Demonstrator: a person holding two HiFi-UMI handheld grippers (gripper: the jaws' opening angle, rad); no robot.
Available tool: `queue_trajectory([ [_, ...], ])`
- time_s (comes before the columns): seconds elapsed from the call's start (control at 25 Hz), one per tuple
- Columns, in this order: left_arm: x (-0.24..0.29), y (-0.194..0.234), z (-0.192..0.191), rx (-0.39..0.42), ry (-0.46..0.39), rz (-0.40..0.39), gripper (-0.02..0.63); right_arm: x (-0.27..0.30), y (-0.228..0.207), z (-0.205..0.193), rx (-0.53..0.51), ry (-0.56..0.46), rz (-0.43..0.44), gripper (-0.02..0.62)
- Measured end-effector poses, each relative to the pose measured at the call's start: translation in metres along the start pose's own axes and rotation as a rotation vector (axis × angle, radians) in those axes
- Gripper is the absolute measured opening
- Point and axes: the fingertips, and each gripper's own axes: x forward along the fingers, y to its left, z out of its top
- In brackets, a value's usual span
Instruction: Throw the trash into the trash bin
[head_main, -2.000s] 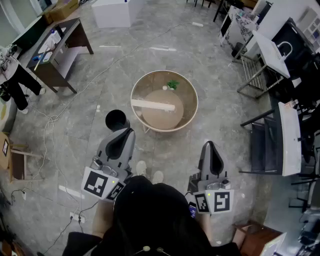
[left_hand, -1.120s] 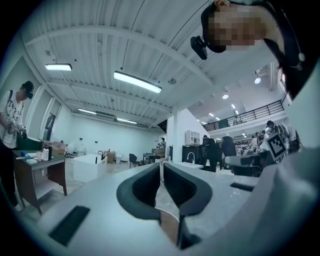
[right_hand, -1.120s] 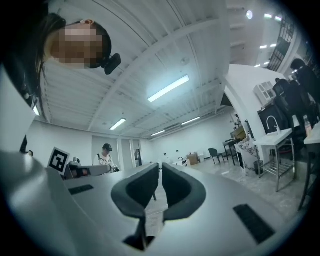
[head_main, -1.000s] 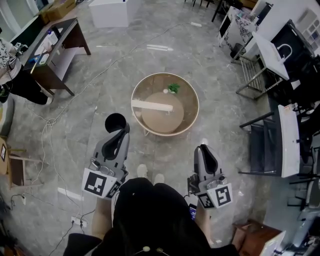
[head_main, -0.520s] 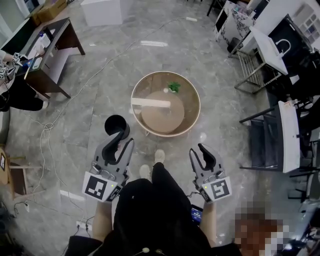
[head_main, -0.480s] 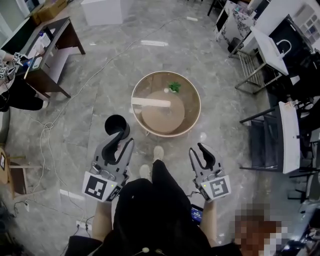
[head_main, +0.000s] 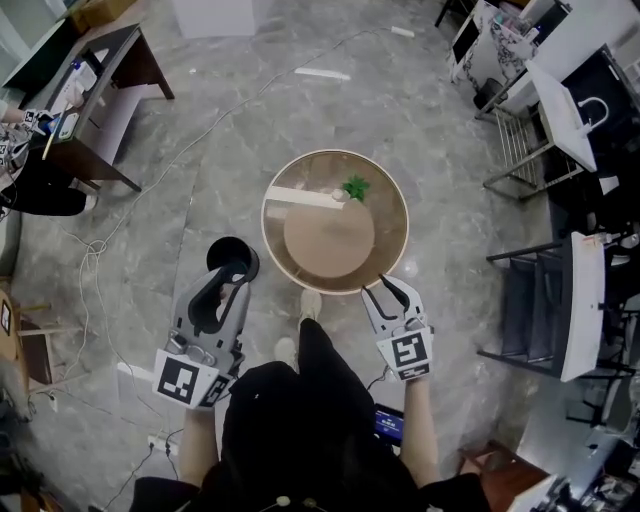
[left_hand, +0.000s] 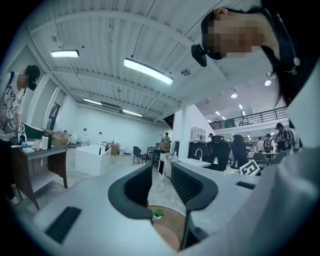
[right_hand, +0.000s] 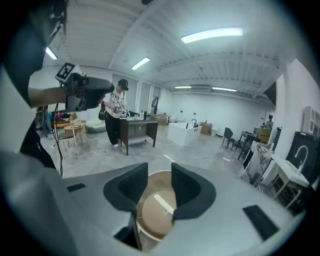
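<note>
Head view findings: the left gripper (head_main: 226, 287) is being held just off the near-left side of the round table (head_main: 264, 216). Its jaws are being kept spread, having just been opening, and nothing is being gripped between them. The right gripper (head_main: 384, 290) is being held at the table's near rim. Its jaws are also being shown apart and empty in the right gripper view, having just been opening. The black trash bin (head_main: 232, 255) is being recorded on the floor just beside the table's left edge, directly ahead of the left gripper's tips. On the far part of the table a pale strip (head_main: 300, 197), a small white ball (head_main: 340, 196) and a green plant (head_main: 355, 187) are being noted. Through the right gripper's jaws the strip is being framed.
</note>
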Motion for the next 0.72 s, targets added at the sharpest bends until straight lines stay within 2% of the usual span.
queue_trajectory([
  [0.2, 0.052, 0.017, -0.001, -0.012, 0.014, 0.032, 0.112, 0.066, -0.045, -0.022, -0.042, 0.057, -0.015, 0.155],
  [0.44, 0.084, 0.034, -0.015, -0.069, 0.037, 0.086, 0.112, 0.156, -0.072, -0.079, -0.137, 0.215, -0.009, 0.173],
  [0.72, 0.094, 0.066, -0.045, -0.163, 0.095, 0.161, 0.112, 0.257, -0.090, -0.143, -0.089, 0.347, -0.004, 0.153],
])
